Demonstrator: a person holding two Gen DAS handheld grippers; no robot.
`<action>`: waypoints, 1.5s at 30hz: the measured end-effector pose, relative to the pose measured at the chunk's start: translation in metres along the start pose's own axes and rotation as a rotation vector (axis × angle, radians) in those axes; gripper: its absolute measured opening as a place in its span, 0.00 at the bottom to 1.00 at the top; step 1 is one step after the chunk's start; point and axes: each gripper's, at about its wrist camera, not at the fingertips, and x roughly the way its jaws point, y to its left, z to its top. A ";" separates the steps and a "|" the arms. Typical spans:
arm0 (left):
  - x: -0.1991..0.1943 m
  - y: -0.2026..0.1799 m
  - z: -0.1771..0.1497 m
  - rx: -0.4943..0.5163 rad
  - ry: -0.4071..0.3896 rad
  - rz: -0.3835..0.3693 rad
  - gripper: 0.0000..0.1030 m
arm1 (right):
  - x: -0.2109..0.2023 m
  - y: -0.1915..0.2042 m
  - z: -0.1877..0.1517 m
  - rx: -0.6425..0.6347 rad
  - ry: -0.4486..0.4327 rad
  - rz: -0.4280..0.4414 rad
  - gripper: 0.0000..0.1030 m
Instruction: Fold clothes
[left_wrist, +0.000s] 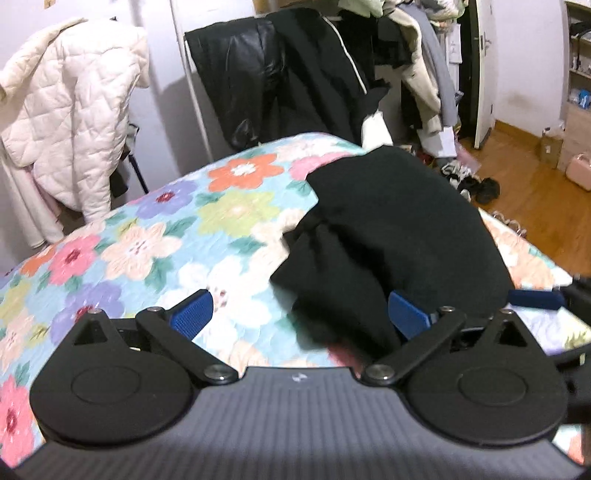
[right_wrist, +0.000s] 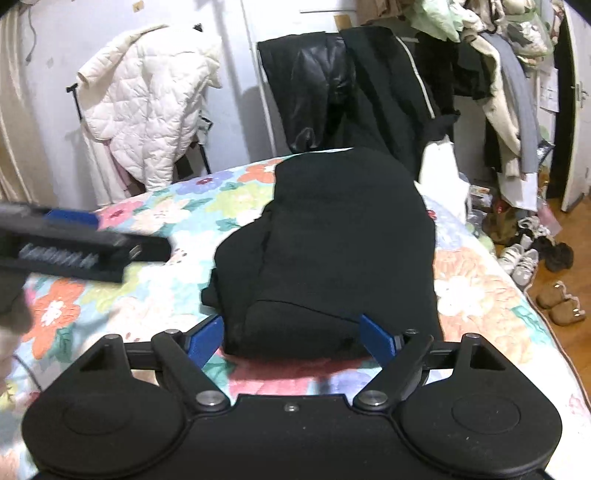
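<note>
A black garment (left_wrist: 391, 236) (right_wrist: 340, 236) lies folded lengthwise on the flowered bedspread (left_wrist: 147, 240) (right_wrist: 129, 295). My left gripper (left_wrist: 299, 314) is open just above the bedspread, its right blue pad close to the garment's rumpled near-left corner, nothing between its fingers. My right gripper (right_wrist: 291, 339) is open too, its blue pads on either side of the garment's near end, which sits between them without being pinched. The left gripper (right_wrist: 81, 240) shows blurred at the left of the right wrist view. A blue fingertip of the right gripper (left_wrist: 535, 299) pokes in at the right of the left wrist view.
A cream quilted jacket (left_wrist: 74, 129) (right_wrist: 147, 110) hangs at the back left. Black jackets (left_wrist: 280, 74) (right_wrist: 351, 92) hang on a rack beyond the bed's far edge. A clothes pile (right_wrist: 498, 74), shoes (right_wrist: 524, 258) and slippers (right_wrist: 561, 302) sit on the wooden floor (left_wrist: 535, 203) right of the bed.
</note>
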 end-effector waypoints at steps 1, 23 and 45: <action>0.001 0.000 -0.002 -0.002 0.022 -0.011 1.00 | 0.000 -0.001 0.000 0.003 0.001 -0.011 0.84; -0.003 -0.034 -0.006 0.161 0.112 0.036 1.00 | 0.008 -0.013 -0.004 0.024 0.066 -0.116 0.93; 0.016 -0.049 -0.018 0.116 0.197 0.054 1.00 | 0.019 -0.025 -0.013 0.038 0.086 -0.138 0.93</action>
